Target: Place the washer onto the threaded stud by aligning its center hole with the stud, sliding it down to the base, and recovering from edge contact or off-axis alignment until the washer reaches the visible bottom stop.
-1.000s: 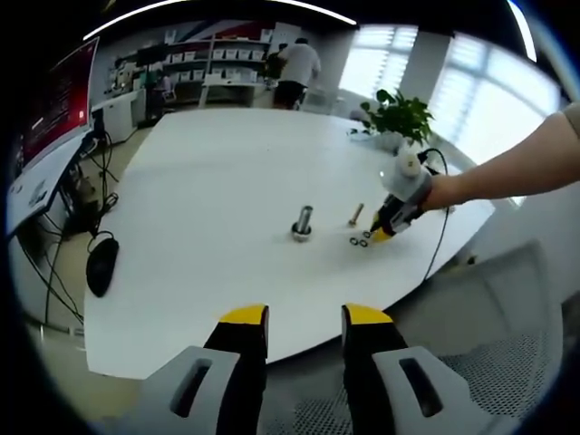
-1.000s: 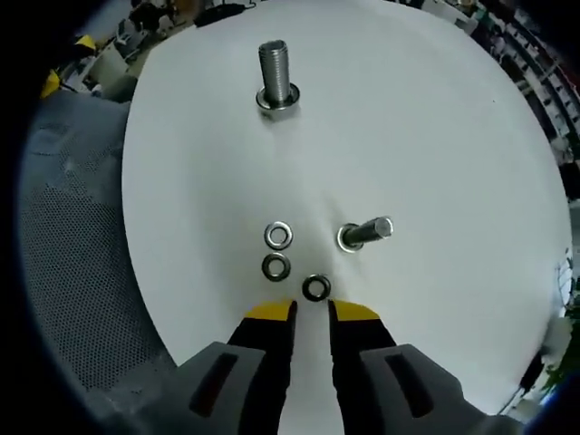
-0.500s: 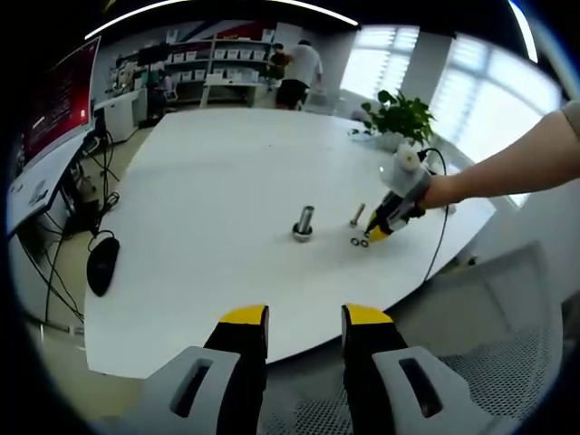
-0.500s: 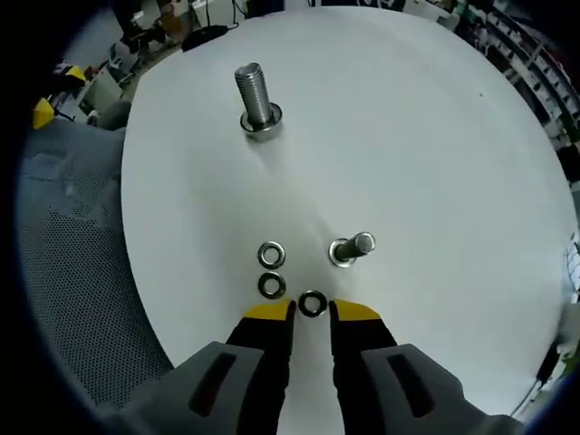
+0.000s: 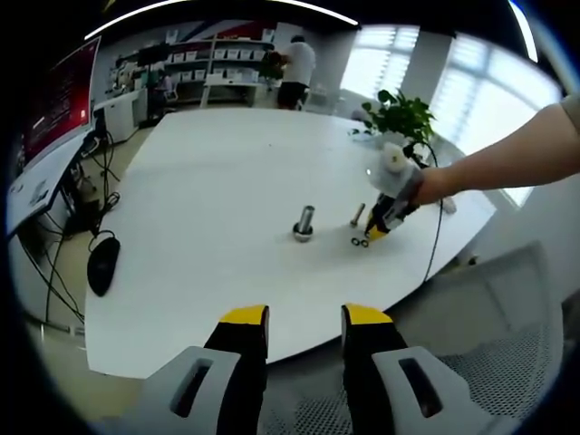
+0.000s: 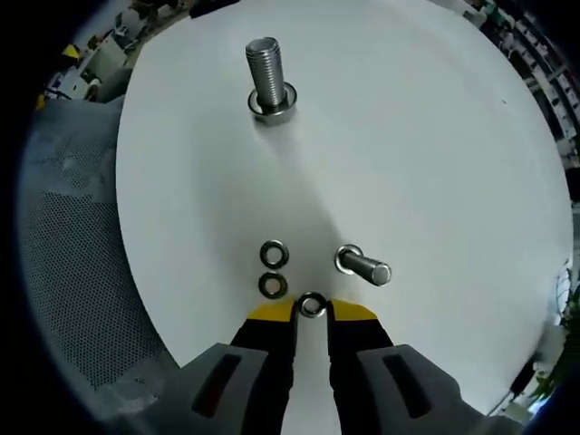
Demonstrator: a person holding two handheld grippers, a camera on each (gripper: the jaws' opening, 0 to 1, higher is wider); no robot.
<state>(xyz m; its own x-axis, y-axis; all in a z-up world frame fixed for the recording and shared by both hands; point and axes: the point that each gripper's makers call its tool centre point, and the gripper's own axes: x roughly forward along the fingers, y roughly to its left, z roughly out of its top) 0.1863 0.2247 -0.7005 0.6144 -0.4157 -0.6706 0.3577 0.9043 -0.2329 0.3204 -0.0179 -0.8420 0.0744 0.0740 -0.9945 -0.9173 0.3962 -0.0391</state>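
Left gripper view: left gripper (image 5: 304, 317) held off the table (image 5: 199, 199), fingers apart, nothing gripped. Threaded stud (image 5: 304, 222) seen upright well ahead.

Right gripper view: right gripper (image 6: 312, 313) fingers narrowly parted, washer (image 6: 312, 304) sitting between the tips. Two washers (image 6: 273, 269) just left; lying bolt (image 6: 364, 266) ahead-right; stud far ahead.

Bare white table (image 6: 435, 154) lies between the upright stud (image 6: 268, 80) and the washers (image 6: 273, 268).
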